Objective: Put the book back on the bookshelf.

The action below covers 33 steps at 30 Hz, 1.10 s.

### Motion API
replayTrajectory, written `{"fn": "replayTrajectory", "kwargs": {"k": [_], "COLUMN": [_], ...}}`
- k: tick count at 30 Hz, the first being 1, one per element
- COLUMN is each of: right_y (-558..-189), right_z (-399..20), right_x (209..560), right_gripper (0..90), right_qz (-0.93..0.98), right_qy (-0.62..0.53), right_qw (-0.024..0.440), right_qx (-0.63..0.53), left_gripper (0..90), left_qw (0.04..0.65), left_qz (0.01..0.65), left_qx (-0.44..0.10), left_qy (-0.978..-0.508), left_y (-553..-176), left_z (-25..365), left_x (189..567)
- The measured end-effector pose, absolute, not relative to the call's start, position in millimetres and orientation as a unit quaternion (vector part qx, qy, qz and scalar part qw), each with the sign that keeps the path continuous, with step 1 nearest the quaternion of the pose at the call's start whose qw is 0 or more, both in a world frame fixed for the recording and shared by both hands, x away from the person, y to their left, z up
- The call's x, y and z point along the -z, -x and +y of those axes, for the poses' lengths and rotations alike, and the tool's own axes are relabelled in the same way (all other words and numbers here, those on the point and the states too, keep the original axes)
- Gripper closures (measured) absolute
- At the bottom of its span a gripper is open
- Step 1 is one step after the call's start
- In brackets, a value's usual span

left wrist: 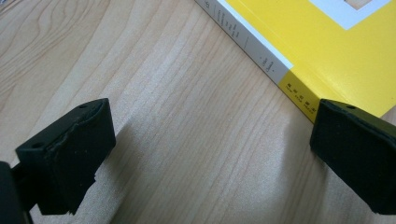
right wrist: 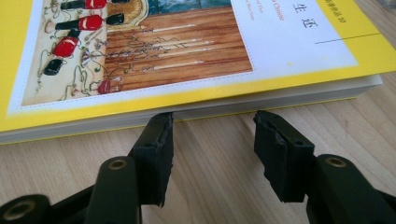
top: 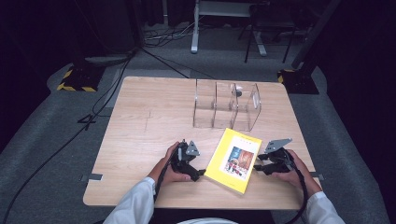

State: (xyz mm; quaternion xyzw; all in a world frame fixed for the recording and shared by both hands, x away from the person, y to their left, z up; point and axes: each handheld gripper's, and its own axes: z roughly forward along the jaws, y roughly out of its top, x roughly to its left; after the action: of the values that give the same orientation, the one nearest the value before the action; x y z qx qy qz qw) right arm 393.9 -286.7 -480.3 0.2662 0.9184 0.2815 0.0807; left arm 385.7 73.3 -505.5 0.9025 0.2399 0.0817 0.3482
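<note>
Book (top: 235, 160) flat on table (top: 140, 121), long axis 1 to 7 o'clock. My right gripper (right wrist: 214, 122) half open, empty, tips at page edge. Left gripper (left wrist: 210, 140) wide open, empty, spine at 1 o'clock

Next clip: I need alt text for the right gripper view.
The right gripper points its two black jaws, set apart, at the page edge of a yellow book lying flat on a wooden table. The cover shows a picture and printed characters.
</note>
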Motion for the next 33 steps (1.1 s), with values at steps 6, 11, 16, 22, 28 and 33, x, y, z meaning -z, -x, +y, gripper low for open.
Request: {"fn": "replayTrajectory", "kwargs": {"k": [6,11,16,22,28,33], "right_y": [-400,-407,-409,-386,-369,-369], "right_z": [-285,-278,-269,-262,-255,-252], "right_x": [483,479,480,476,475,474], "right_gripper": [55.5,60.0,62.9,45.2,48.6,46.5], "right_qz": [0.912,0.922,0.920,0.945,0.955,0.959], "right_qy": [-0.266,-0.251,-0.256,-0.205,-0.170,-0.157], "right_qw": [0.083,0.073,0.068,0.055,0.046,0.043], "right_qx": [-0.301,-0.287,-0.289,-0.250,-0.240,-0.231], "left_gripper": [0.8,1.0,1.0,0.9,0.9,0.6], "left_qw": [0.347,0.348,0.348,0.347,0.348,0.347], "left_qz": [0.227,0.218,0.224,0.226,0.225,0.221], "left_qx": [-0.074,-0.073,-0.076,-0.075,-0.076,-0.073], "left_qy": [-0.907,-0.909,-0.907,-0.907,-0.907,-0.908], "left_y": [-379,-369,-357,-347,-345,-346], "left_z": [72,72,75,76,76,76], "left_x": [505,505,505,505,505,505]}}
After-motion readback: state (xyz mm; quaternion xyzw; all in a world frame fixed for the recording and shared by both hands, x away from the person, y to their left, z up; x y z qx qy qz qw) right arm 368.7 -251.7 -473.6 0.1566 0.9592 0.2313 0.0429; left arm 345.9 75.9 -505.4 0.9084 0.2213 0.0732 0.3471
